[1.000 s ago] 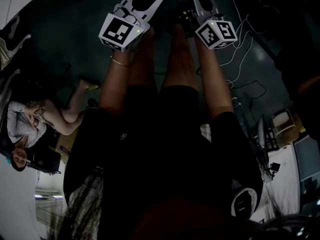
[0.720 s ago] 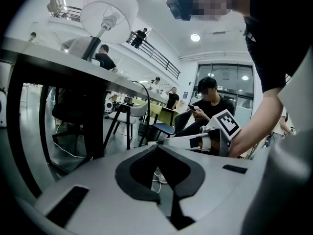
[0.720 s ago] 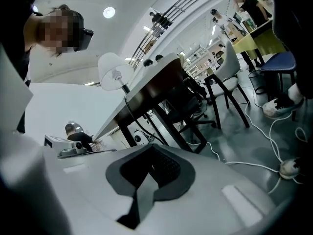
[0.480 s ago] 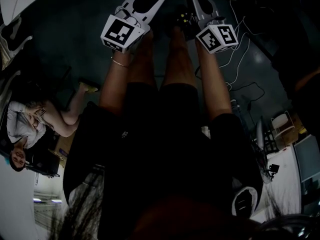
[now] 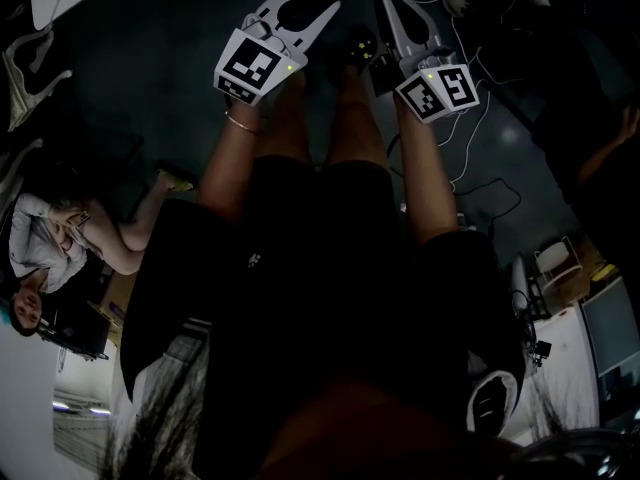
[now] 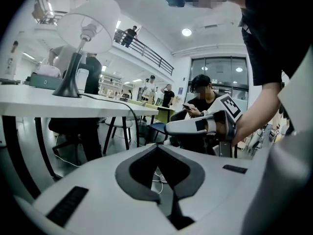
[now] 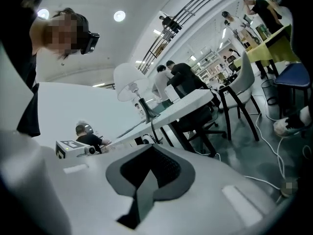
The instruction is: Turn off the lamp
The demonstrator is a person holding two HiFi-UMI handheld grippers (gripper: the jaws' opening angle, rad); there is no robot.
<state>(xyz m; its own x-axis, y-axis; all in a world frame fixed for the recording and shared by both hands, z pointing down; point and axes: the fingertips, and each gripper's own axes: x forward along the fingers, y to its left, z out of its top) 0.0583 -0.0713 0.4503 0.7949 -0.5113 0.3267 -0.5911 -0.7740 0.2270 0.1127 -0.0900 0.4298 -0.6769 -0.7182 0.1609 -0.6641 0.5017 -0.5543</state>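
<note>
The lamp (image 6: 84, 31) has a white shade on a black stem and base, and stands on a white table (image 6: 73, 105) at the upper left of the left gripper view. In the right gripper view the lamp (image 7: 130, 82) is smaller and farther off, on the same table (image 7: 188, 102). Whether it is lit I cannot tell. My left gripper (image 6: 157, 147) is shut and empty, well short of the table. My right gripper (image 7: 151, 147) is shut and empty too. In the dark head view the left gripper (image 5: 328, 5) and right gripper (image 5: 384, 0) are held side by side above the person's legs.
The lamp's black cord (image 6: 128, 115) drops over the table edge. Chairs (image 7: 244, 80) and table legs stand under and beside the table. Cables (image 5: 480, 118) lie on the dark floor. Several people sit or stand around, one seated close by (image 6: 200, 99).
Both grippers have shifted a little up and to the right in the head view. Their jaws look the same as before.
</note>
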